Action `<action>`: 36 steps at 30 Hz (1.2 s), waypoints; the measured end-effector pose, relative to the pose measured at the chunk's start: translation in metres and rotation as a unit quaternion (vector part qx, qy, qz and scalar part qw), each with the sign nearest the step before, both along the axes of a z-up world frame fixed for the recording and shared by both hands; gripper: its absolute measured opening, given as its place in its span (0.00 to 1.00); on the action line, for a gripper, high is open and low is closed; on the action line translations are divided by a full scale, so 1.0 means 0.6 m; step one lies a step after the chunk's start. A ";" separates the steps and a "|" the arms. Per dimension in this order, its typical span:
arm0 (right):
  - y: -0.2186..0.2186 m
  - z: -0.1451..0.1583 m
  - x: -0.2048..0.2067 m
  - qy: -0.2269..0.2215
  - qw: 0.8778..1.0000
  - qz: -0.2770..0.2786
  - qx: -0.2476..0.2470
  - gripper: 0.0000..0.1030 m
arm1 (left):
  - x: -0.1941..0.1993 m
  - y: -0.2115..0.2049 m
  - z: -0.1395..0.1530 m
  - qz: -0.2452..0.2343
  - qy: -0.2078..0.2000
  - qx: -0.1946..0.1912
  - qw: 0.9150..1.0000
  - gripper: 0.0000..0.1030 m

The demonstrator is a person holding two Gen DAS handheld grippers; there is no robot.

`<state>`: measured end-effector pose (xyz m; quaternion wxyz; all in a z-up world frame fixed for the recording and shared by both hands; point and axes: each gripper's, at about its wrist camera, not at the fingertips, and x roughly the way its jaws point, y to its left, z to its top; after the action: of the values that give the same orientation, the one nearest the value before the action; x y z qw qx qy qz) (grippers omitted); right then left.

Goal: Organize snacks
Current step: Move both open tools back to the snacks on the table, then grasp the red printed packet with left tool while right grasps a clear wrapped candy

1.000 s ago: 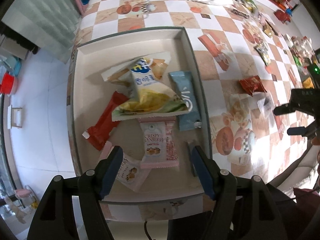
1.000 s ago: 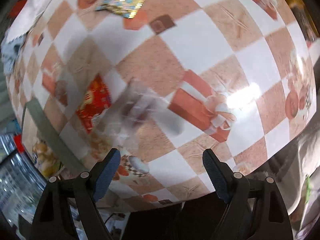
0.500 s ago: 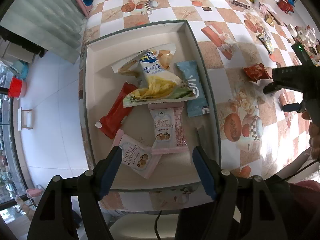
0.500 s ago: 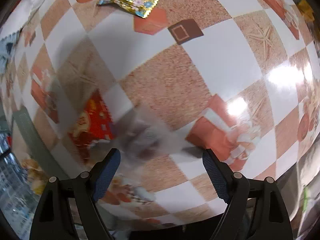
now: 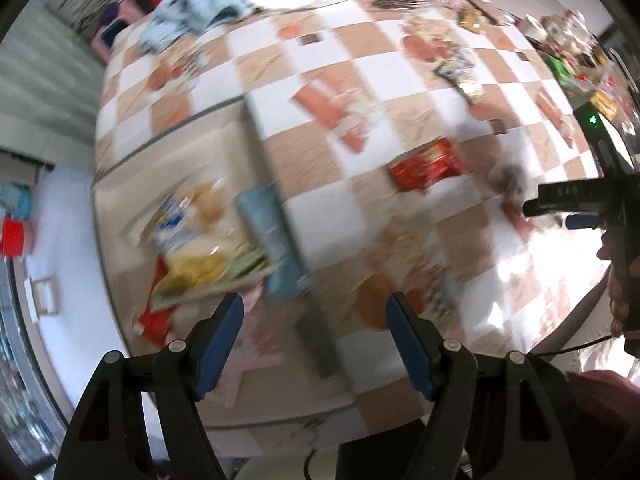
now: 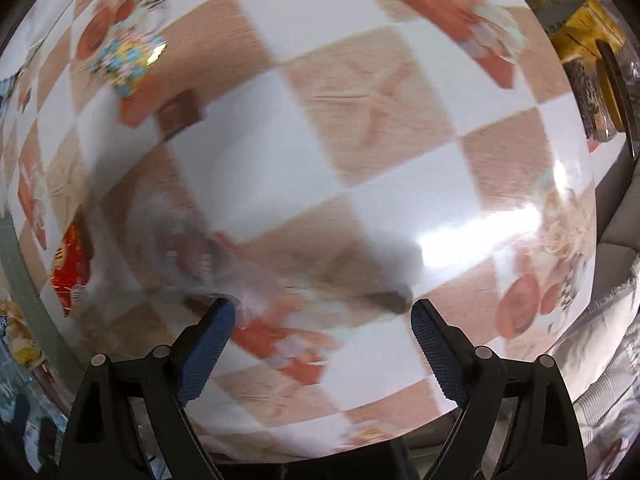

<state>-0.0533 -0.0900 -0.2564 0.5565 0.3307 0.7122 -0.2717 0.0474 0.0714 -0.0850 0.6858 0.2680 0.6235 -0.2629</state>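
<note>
Checkered tablecloth [image 6: 376, 92] covers the table; both views are motion-blurred. Left gripper [image 5: 314, 320] has its fingers spread with nothing between them, poised over the right wall of the tray [image 5: 272, 148]. Snack packets, among them a yellow chip bag [image 5: 192, 248] and a blue packet [image 5: 268, 232], lie in the tray ahead and left of its fingers. Right gripper [image 6: 322, 320]: jaws opening, nothing pinched; a clear-wrapped snack [image 6: 188, 240] lies just ahead of its left fingertip [image 6: 222, 312]. A red packet [image 6: 70, 268] lies further left.

Tray [image 5: 276, 184] on table's [image 5: 400, 68] left, snack packets [image 5: 208, 248] inside, wrapped snack [image 5: 426, 166] right of tray
</note>
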 end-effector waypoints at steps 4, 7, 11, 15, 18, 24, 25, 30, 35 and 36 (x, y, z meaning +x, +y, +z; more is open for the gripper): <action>-0.023 0.005 -0.020 -0.002 1.000 0.008 0.002 0.88 | -0.002 -0.060 -0.001 -0.030 -0.005 -0.007 1.000 0.75; -0.040 0.024 -0.027 -0.017 0.999 0.040 0.000 0.88 | 0.001 -0.106 -0.011 -0.054 -0.015 -0.004 0.998 0.76; -0.004 0.055 -0.007 -0.042 0.988 0.147 -0.021 0.88 | 0.002 -0.149 -0.034 -0.085 -0.031 0.013 0.996 0.76; 0.045 0.075 0.030 -0.060 0.959 0.272 -0.049 0.88 | 0.004 -0.186 -0.059 -0.118 -0.044 0.023 0.992 0.76; 0.074 0.078 0.056 -0.064 0.935 0.345 -0.061 0.88 | 0.008 -0.207 -0.079 -0.144 -0.045 0.031 0.988 0.76; 0.117 0.064 0.119 -0.065 0.912 0.400 -0.063 0.88 | 0.011 -0.226 -0.119 -0.181 -0.041 0.050 0.981 0.76; 0.119 0.060 0.124 -0.063 0.909 0.407 -0.060 0.88 | 0.014 -0.227 -0.125 -0.179 -0.038 0.050 0.982 0.76; 0.136 0.012 0.131 -0.052 0.903 0.423 -0.054 0.89 | 0.024 -0.231 -0.144 -0.170 -0.030 0.056 0.983 0.76; 0.125 -0.021 0.147 -0.047 0.914 0.403 -0.020 1.00 | 0.029 -0.235 -0.152 -0.168 -0.026 0.055 0.984 0.76; 0.119 -0.023 0.151 -0.047 0.918 0.392 -0.014 1.00 | 0.031 -0.235 -0.153 -0.164 -0.022 0.053 0.985 0.76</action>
<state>0.0370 -0.0184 -0.2699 0.6556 0.0294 0.7541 -0.0253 0.0660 -0.0698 -0.1769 0.6317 0.4086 0.5691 -0.3320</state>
